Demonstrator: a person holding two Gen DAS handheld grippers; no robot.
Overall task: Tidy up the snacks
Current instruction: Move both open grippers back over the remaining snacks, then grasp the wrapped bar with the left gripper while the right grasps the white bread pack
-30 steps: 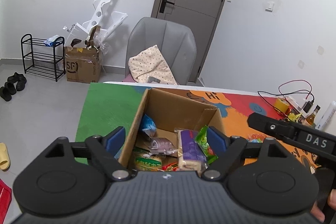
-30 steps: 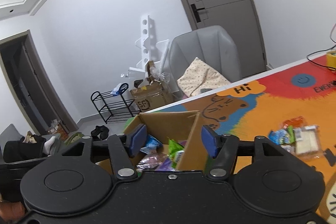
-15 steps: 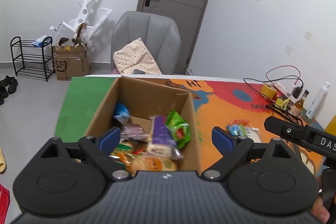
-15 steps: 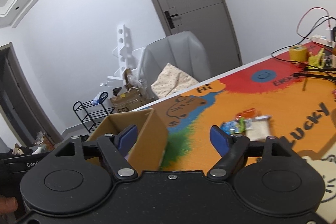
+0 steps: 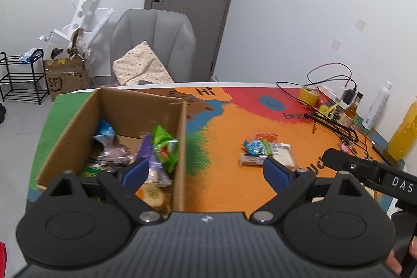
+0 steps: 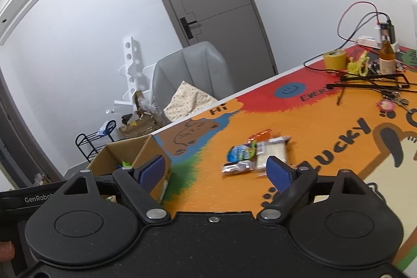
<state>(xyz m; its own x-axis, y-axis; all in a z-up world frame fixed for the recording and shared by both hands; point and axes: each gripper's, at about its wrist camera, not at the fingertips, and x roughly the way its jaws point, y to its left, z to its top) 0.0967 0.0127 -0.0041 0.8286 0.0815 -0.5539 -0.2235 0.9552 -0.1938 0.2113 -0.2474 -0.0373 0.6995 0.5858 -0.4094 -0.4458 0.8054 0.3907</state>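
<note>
Cardboard box already holds several snacks; loose packets remain mid-table. My right gripper faces them, jaws opening, nothing between; left gripper spread, empty, ready.

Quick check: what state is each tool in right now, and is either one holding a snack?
Left tool: open, holding nothing.
Right tool: jaws opening, nothing between them.
</note>
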